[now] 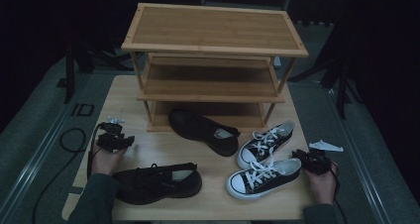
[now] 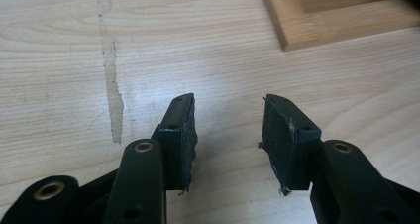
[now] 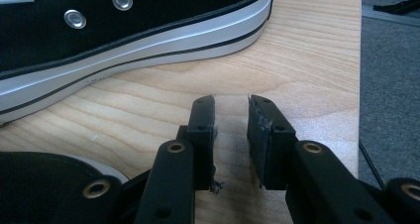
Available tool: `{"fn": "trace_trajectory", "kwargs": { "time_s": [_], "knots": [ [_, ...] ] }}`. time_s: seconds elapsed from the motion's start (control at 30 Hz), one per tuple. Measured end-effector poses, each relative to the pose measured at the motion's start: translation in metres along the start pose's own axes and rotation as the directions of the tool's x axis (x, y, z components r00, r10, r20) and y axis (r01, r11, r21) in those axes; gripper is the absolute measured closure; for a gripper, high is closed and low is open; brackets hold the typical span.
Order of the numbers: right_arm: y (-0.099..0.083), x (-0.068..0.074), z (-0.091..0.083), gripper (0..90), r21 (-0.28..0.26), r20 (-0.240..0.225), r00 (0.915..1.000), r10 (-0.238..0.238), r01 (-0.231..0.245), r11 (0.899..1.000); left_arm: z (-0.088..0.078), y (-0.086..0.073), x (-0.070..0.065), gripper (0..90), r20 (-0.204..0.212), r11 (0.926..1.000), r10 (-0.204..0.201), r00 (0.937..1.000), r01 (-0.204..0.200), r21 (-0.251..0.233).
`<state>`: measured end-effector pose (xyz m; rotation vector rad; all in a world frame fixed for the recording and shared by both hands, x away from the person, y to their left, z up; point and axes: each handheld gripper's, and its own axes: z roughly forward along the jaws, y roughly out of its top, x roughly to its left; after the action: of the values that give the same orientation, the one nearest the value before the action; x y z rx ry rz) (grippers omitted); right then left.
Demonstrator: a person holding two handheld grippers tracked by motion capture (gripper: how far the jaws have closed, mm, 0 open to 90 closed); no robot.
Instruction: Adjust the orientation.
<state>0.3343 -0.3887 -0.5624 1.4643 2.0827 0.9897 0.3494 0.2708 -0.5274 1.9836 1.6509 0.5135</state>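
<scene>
- While hovering low at opposite edges of the pale wooden surface (image 1: 148, 152), grips nothing on either side.
- Keeps the left gripper (image 1: 119, 139) with jaws parted about halfway, with bare wood between the pads (image 2: 181, 135) and a corner of the three-tier bamboo shoe rack (image 1: 213, 60) ahead and to the right in the left gripper view.
- Holds the right gripper (image 1: 303, 157) with jaws at a narrower gap, also empty, over the surface's right margin.
- Places the nearer black-and-white canvas sneaker (image 1: 265, 177) just left of the right gripper, heel end towards the jaws, toe pointing away to the left, long axis running roughly across the surface.
- Sets the farther black-and-white canvas sneaker (image 1: 265, 142) just behind it and angled up to the right, probably the black side with metal eyelets and striped white sole that crosses the top of the right gripper view.
- Lays the low black lace-up shoe (image 1: 158, 182) nearer the person than the left gripper, its axis also crosswise and its toe under that hand.
- Leaves the second black lace-up shoe (image 1: 203, 130) against the rack's foot, between both hands.
- Favours the right hand for either sneaker: needs a short reach to the left, then a turn to span the narrow heel rather than the length.
</scene>
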Motion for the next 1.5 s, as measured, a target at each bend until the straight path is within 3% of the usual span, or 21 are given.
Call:
{"fn": "trace_trajectory", "kwargs": {
  "time_s": [0.17,0.43,1.27,1.5],
  "knots": [
    [0.000,-0.001,0.000,70.3,-0.002,-0.003,0.9998,0.021,-0.021,1.000,-0.013,0.000,-0.003,56.5,0.011,0.9996,0.024,0.9996,-0.024,-0.014],
    [0.000,0.000,0.000,70.7,-0.003,0.004,0.9997,0.025,-0.025,1.000,-0.030,-0.005,-0.008,58.0,0.038,0.9991,0.030,0.9988,-0.029,-0.031],
    [0.000,-0.001,0.001,68.9,-0.006,-0.003,0.9984,0.057,-0.057,0.998,-0.057,-0.015,-0.024,58.4,0.107,0.9983,0.036,0.9936,-0.030,-0.050],
    [0.000,-0.001,0.001,68.3,-0.007,-0.002,0.9981,0.061,-0.061,0.998,-0.064,-0.020,-0.031,58.4,0.120,0.9978,0.056,0.9912,-0.051,-0.041]
  ]
}}
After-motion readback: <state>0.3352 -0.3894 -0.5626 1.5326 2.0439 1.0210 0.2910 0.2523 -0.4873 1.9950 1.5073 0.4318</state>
